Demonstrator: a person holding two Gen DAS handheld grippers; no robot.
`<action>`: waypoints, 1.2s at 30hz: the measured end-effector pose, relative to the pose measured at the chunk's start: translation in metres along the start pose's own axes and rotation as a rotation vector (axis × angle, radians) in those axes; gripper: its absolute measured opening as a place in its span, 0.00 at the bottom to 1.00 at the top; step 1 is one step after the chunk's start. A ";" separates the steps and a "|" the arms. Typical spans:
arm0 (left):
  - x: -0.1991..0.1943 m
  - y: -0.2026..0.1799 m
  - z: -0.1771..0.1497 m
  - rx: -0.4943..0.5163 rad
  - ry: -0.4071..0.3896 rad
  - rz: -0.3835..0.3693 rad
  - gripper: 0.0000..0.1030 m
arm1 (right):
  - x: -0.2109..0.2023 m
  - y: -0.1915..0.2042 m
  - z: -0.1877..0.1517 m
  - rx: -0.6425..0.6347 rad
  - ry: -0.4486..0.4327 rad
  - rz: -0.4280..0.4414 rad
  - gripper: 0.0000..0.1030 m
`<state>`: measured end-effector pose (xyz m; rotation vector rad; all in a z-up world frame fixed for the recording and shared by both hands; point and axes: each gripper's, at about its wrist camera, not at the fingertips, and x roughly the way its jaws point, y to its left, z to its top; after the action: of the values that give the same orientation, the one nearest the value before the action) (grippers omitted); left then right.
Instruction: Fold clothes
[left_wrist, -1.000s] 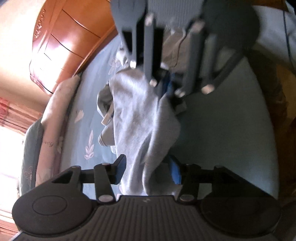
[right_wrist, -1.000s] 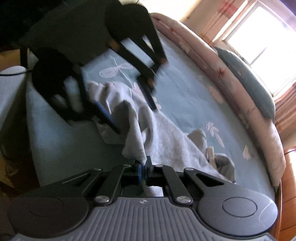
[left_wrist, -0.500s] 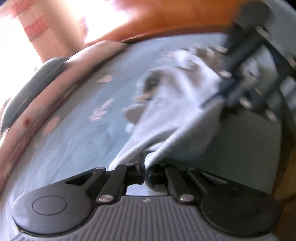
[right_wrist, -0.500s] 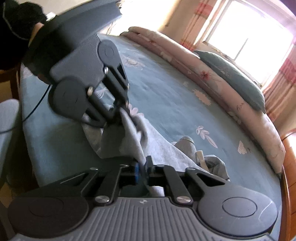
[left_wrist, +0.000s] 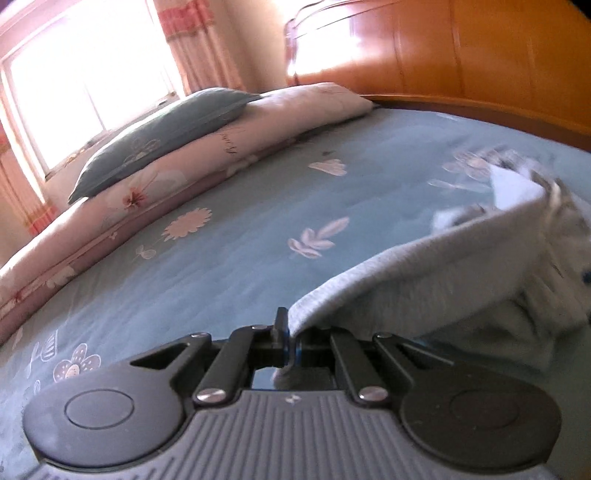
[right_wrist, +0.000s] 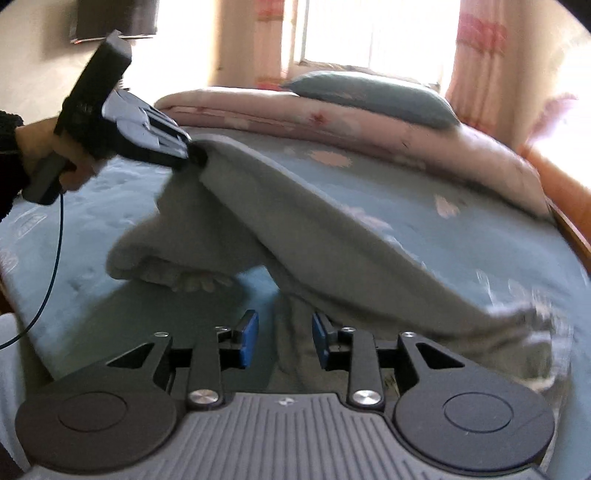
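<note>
At lower centre of the left wrist view, the left tongs (left_wrist: 291, 341) are closed on a hem of the grey garment (left_wrist: 424, 273), which runs from the pinch up toward the right edge, lifted off the blue floral bedspread (left_wrist: 229, 258). Right portion of the garment is blurred. Right wrist view: the right tongs (right_wrist: 282, 339) stand open, blue pads (right_wrist: 246, 338) apart, with grey cloth lying between them but not pinched. The garment spans from the left tongs, seen at upper left, down to the lower right, partly draped on the bed. A rolled pink quilt (right_wrist: 332, 118) and a blue-grey pillow (right_wrist: 373, 96) lie along the far side. A wooden headboard (left_wrist: 480, 62) occupies upper right of the left view.
</note>
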<state>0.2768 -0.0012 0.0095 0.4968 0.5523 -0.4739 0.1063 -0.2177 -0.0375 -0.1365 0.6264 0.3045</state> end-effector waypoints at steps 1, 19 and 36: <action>0.008 0.004 0.005 -0.017 0.004 0.005 0.01 | -0.001 -0.002 -0.004 0.014 0.004 -0.004 0.35; 0.138 0.067 0.055 -0.199 0.111 0.125 0.01 | 0.040 -0.048 -0.020 0.151 -0.002 -0.052 0.37; 0.232 0.128 0.106 -0.171 0.200 0.311 0.02 | 0.053 -0.087 -0.004 0.214 -0.074 -0.080 0.41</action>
<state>0.5600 -0.0270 -0.0096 0.4585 0.6876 -0.0790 0.1726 -0.2883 -0.0696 0.0546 0.5745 0.1629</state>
